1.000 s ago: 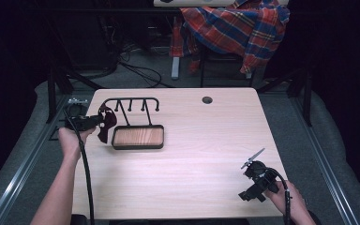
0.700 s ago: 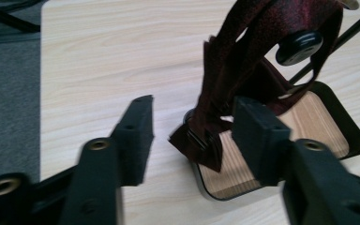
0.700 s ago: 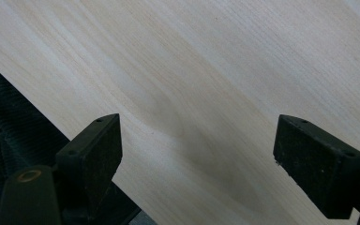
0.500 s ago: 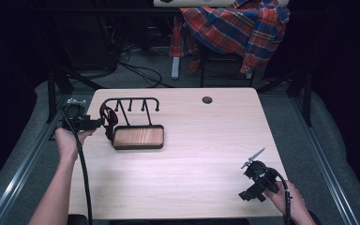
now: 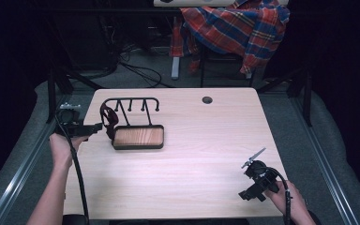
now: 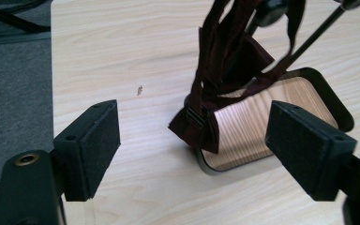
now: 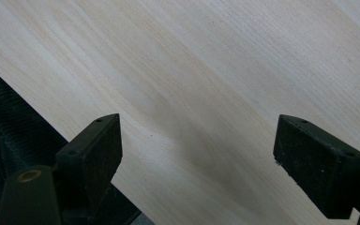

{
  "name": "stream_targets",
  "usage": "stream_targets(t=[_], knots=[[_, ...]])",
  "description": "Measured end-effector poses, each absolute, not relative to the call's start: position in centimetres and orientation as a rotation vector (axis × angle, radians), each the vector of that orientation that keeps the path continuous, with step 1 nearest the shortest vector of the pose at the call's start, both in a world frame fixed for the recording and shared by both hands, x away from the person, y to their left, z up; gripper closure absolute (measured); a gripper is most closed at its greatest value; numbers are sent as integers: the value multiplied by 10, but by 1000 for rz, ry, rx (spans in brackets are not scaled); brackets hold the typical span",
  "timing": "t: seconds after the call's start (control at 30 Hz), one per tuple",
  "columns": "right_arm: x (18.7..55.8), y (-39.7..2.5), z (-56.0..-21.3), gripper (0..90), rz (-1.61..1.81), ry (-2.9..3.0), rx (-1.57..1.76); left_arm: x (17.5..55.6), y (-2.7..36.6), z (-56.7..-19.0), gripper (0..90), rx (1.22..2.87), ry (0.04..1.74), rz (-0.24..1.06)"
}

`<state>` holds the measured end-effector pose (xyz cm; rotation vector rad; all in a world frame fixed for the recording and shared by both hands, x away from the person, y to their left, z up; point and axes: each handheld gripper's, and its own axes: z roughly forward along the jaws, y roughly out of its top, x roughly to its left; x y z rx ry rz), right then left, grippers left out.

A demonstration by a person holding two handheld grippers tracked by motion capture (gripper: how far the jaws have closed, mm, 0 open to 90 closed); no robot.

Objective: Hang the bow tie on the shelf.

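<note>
A pale wooden tabletop (image 5: 192, 159) is seen from above, with a plaid shirt (image 5: 236, 28) draped over a chair behind it. Toward the tabletop's far left part a black wire rack with hooks and a wooden tray base (image 5: 137, 136) is set. A dark maroon strap (image 5: 108, 119) is hung from the rack's left end, its lower end draped down at the tray's left edge; in the left gripper view the strap (image 6: 225, 70) is seen dangling against the tray's corner. The left gripper (image 5: 91, 130) is held at the tabletop's left edge, just beside the strap but apart from it, its jaws spread wide with nothing between them (image 6: 192, 150). The right gripper (image 5: 253, 160) is held near the tabletop's front right corner, well apart from the rack, its jaws likewise spread over bare wood (image 7: 197, 154). A small dark round hole (image 5: 207, 100) is set near the far edge.
</note>
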<state>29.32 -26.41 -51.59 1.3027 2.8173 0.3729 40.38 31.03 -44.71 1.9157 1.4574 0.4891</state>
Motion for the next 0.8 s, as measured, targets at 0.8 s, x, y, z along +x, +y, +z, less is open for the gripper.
stream_targets(t=[0.8], knots=[[293,-264,-515,156,359,2822,1282,349,300,-450,94,2020,1434,474]])
